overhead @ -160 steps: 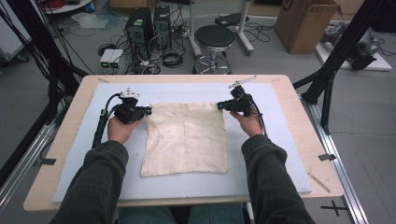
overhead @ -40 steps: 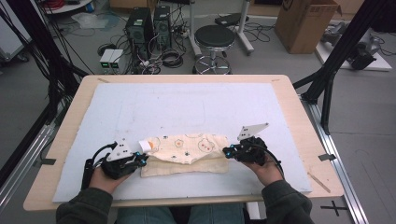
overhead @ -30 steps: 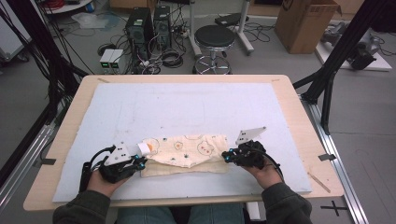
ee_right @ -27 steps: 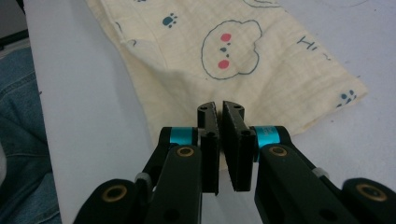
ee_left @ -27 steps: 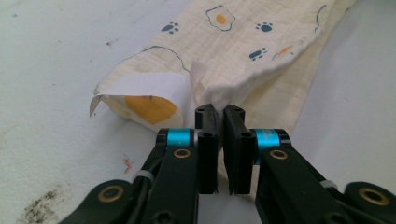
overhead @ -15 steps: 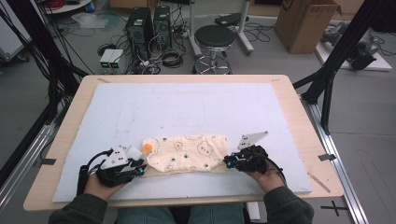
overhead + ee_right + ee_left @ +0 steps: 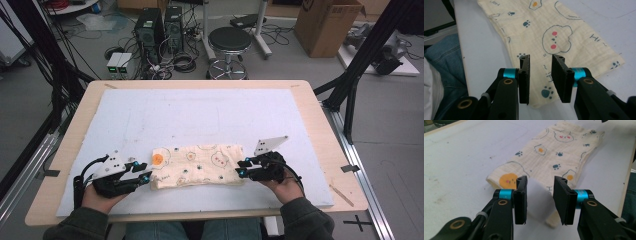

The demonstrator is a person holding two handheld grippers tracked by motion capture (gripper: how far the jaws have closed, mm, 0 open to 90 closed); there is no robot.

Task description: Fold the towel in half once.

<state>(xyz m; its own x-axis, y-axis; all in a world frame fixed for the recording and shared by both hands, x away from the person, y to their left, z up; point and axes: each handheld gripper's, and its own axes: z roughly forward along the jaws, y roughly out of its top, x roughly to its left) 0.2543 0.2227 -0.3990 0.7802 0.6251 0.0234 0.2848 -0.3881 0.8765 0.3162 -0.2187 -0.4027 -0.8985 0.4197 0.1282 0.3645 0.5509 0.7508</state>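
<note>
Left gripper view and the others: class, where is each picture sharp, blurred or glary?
Left gripper view: the gripper is sharp, the cloth softens farther off. Right gripper view: cloth print crisp. High view: even light, soft detail, no glare on the white mat.

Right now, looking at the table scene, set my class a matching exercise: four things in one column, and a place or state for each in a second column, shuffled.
Things:
1. cloth
2. left hand-held gripper
3. right hand-held gripper
4. round stool

Places or states:
A. on the floor beyond the table's far edge
B. folded into a strip, printed side up
C. jaws open at the cloth's right end
D. jaws open at the cloth's left end

Pairs: 1-B, 2-D, 3-C, 4-A
</note>
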